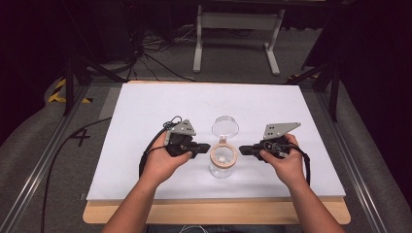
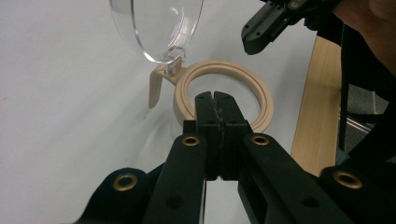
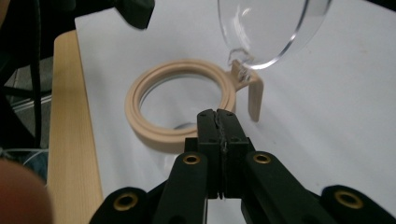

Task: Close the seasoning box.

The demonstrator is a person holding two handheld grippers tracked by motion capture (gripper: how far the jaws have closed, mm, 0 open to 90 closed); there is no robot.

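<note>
1. High view: a clear jar stands upright on the white counter, a little toward the person's side of its middle; every place below is given relative to this jar.
2. A tan ring rims the jar's mouth. Its clear hinged lid is swung open and stands up on the far side of the jar, joined to the ring by a small tan tab.
3. Left hand-held gripper sits just left of the jar at ring height. In the left gripper view its jaws are pressed together with nothing between them, their tips in front of the ring's near edge; I cannot tell whether they touch it.
4. Right hand-held gripper sits just right of the jar, jaws likewise closed and empty, tips by the ring.
5. Judged step: the jar is already open, and both tools flank the mouth between actions.
6. Next move, as I judge it: either tip the lid back down over the ring or steady the jar. That calls for one tool bracing the ring while the other pushes the lid gently, since the light jar could slide or topple.
</note>
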